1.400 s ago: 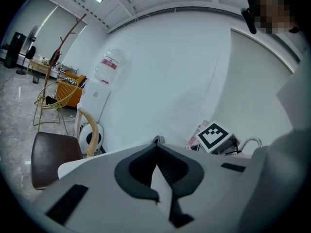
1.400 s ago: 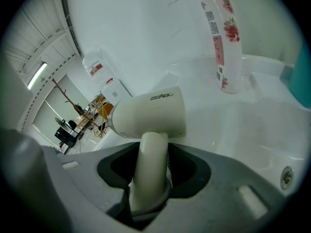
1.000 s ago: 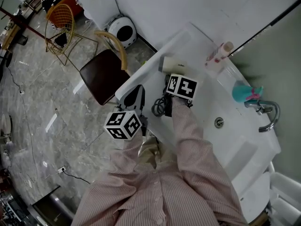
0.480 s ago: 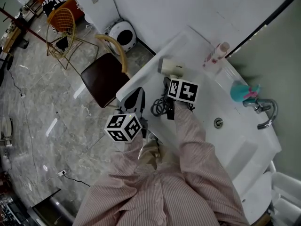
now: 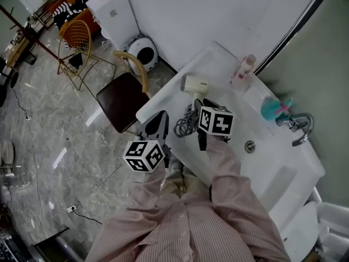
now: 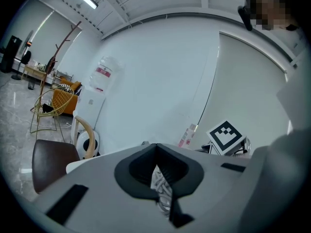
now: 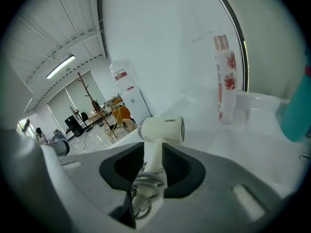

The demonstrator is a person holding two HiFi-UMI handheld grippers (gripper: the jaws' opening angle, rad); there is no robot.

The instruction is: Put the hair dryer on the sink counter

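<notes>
When we look down from the head view, the hair dryer [image 5: 194,84] is at the left end of the white sink counter [image 5: 218,63], with its handle running back into the right gripper [image 5: 200,103]. Its grey cord [image 5: 186,124] lies in a loose bundle on the counter, between the two grippers. Our left gripper [image 5: 161,118] sits at the counter's front edge, apart from the dryer. A bottle [image 5: 242,71] stands near the wall further right, and the faucet [image 5: 300,127] is well apart at the far right. A brown chair [image 5: 121,96] stands on the floor just beside the counter's left end.

From the left gripper view, we see the left gripper [image 6: 156,147] with its jaws meeting at the tips and nothing held. Through the slit below the tips the cord [image 6: 162,186] shows, lying beyond.

From the right gripper view, the right gripper [image 7: 153,152] has its jaws pressed on the dryer's handle from both sides. The hair dryer [image 7: 163,128] has its head just past the tips, over the sink counter [image 7: 252,144]. We cannot tell whether the head touches the surface. The cord [image 7: 143,191] loops at the handle's lower end, and the bottle [image 7: 226,79] stands upright to the right.
</notes>
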